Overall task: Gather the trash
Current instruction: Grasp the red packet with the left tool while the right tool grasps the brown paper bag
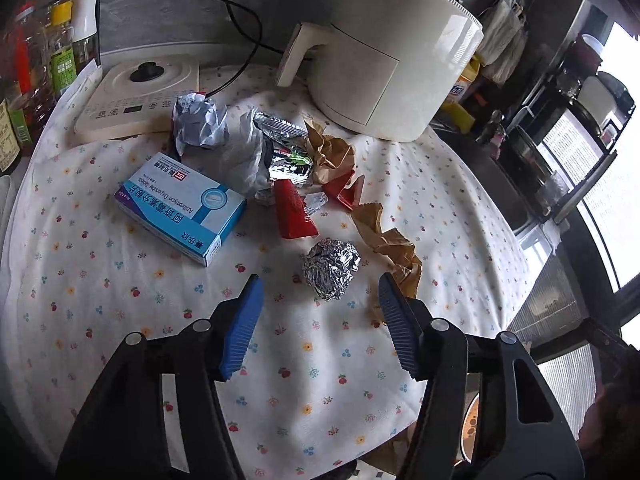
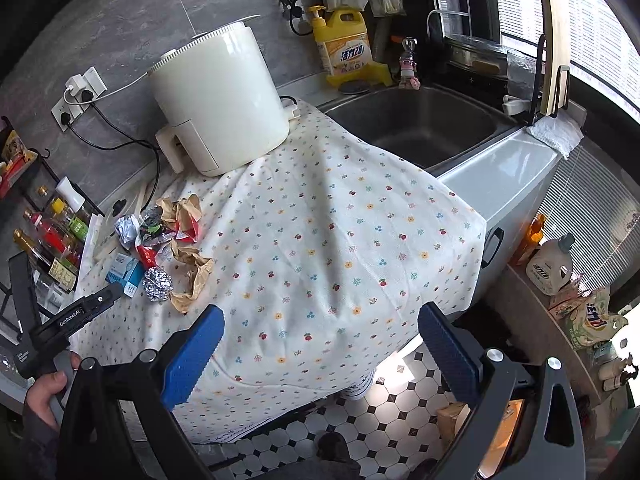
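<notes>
Floral tablecloth (image 2: 340,240) covers the counter and hangs over its front edge; steel sink (image 2: 420,128) sits beyond it on the right. Cream air fryer (image 1: 396,52) stands at the back of the cloth, a flat white induction hob (image 1: 140,96) to its left, bottles along the left wall. Yellow detergent jug (image 2: 346,46) stands behind the sink.

Trash lies in one loose pile on the cloth, between hob and fryer and forward of them: blue-and-white medicine box (image 1: 182,208) on the left, crumpled grey-white paper (image 1: 198,120) behind it, silver snack wrapper (image 1: 280,148), brown paper scraps (image 1: 332,152), red carton pieces (image 1: 292,210), a torn brown paper strip (image 1: 390,240) trailing toward the front. Foil ball (image 1: 331,268) lies nearest the front, apart from the box, just beside the brown strip.

Left gripper (image 1: 320,308) hovers over the cloth just short of the foil ball, jaws apart, nothing between the pads. Right gripper (image 2: 320,352) hangs over the bare right part of the cloth, well apart from the pile, jaws wide, empty. A hand (image 2: 44,392) holds the left tool's handle.
</notes>
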`<action>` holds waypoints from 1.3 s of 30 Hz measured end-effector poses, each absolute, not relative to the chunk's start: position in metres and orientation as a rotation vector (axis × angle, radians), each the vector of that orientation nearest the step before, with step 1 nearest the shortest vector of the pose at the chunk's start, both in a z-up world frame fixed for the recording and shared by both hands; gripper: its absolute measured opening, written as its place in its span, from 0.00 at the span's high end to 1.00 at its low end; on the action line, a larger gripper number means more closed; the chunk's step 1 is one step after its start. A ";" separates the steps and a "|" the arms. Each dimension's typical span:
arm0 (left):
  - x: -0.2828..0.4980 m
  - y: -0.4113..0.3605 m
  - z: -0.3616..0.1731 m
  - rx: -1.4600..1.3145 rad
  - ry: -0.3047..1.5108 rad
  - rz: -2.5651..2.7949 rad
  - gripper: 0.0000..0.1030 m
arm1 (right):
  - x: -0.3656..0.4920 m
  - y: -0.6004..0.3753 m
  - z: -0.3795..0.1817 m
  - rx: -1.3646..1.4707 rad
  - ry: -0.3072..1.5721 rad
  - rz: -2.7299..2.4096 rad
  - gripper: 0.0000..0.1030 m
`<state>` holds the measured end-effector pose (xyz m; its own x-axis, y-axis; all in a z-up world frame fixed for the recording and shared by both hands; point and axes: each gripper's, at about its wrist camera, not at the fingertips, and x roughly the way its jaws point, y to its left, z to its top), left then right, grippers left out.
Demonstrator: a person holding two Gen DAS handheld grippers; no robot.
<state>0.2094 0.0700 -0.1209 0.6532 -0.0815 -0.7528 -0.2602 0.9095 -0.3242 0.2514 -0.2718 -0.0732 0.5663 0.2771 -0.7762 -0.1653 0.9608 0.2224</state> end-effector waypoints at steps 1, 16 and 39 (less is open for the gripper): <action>0.216 0.075 -0.123 -0.429 0.865 0.097 0.46 | 0.252 -0.269 -0.074 0.133 0.933 0.252 0.08; 0.289 0.104 -0.164 -0.431 0.960 0.039 0.68 | 0.257 -0.254 -0.082 0.137 0.961 0.111 0.08; 0.184 0.162 -0.128 -0.459 0.840 0.183 0.81 | 0.281 -0.104 -0.118 0.001 1.058 0.477 0.16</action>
<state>0.1844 0.1620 -0.1284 0.6585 -0.0230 -0.7522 -0.3335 0.8871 -0.3191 0.2808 -0.1044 -0.1179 0.3986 0.3775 -0.8359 -0.3762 0.8985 0.2264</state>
